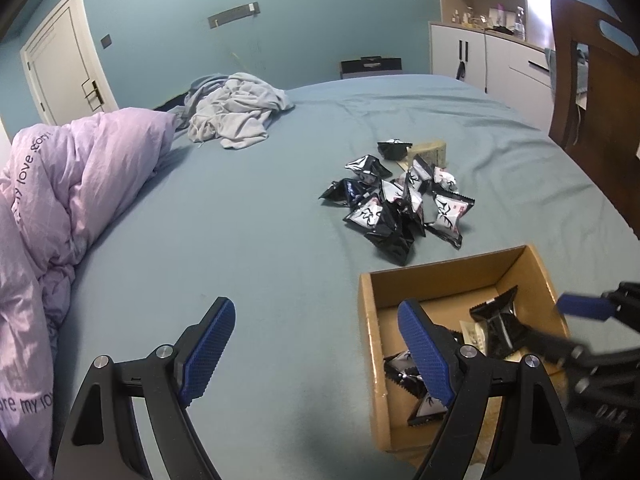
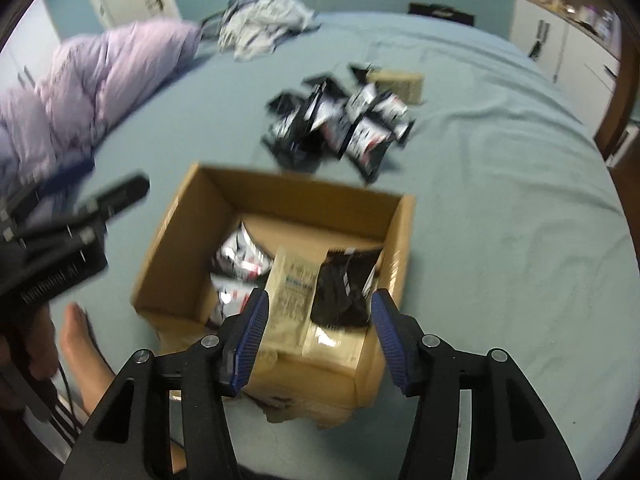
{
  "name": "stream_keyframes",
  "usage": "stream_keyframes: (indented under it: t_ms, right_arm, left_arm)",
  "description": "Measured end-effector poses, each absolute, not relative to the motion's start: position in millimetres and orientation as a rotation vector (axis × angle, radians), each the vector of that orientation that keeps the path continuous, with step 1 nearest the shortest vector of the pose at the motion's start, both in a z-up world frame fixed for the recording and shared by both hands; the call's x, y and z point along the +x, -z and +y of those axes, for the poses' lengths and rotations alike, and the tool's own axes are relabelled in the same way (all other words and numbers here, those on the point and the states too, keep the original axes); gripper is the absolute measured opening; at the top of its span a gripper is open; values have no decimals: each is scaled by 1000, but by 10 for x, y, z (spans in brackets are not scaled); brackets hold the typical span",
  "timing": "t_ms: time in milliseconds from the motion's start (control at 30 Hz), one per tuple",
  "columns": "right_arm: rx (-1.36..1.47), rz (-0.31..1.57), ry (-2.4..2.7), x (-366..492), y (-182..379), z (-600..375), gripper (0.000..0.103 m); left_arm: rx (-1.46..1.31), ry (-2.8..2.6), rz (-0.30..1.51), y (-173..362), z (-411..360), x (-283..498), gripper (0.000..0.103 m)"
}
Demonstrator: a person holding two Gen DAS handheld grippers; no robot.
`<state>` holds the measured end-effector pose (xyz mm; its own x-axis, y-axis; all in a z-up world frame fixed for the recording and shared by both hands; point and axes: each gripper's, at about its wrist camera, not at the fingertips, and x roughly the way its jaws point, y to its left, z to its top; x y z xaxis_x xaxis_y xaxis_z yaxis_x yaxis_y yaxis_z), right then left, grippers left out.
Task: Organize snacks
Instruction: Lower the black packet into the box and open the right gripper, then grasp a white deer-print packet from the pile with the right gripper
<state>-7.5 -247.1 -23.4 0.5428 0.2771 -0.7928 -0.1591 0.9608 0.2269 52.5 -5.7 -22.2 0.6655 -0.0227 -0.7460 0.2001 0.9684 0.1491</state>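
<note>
A cardboard box (image 1: 440, 268) (image 2: 296, 184) sits open on the blue bed and holds several snack packets. My right gripper (image 2: 320, 336) (image 1: 560, 324) hovers over the box's near end, open. A black packet (image 2: 344, 288) (image 1: 500, 316) and a beige packet (image 2: 288, 292) lie loose in the box between its pads, untouched. A black-and-white packet (image 2: 240, 260) lies deeper in the box. A pile of black-and-white packets (image 1: 396, 204) (image 2: 340, 124) rests beyond the box, with a beige packet (image 1: 430, 152) (image 2: 400, 82) at its far side. My left gripper (image 1: 316, 332) is open and empty over the sheet, at the box's left wall.
A lilac duvet (image 1: 60, 200) is bunched at the left and grey clothes (image 1: 236, 116) lie at the bed's far side. A wooden chair (image 1: 592, 80) and white cabinets (image 1: 480, 56) stand to the right. A person's bare foot (image 2: 80, 344) shows beside the box.
</note>
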Motion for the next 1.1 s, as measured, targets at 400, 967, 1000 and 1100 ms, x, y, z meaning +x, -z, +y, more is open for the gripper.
stream_keyframes:
  t_ms: [400,967,1000,1100]
  right_arm:
    - [109,792,56,-201,134,-2691,76]
    - [101,865,144,268,270,-2713,78]
    - [118,866,137,303,280,-2735,78]
    - [107,869,125,430,295,-2759,78]
  left_arm:
    - [238,150,822,165,-142,497,85]
    - [213,168,837,198,-226,616,85]
    - [217,167,839,201,-237,626,85]
    - [225,161,854,219,-266,669,85]
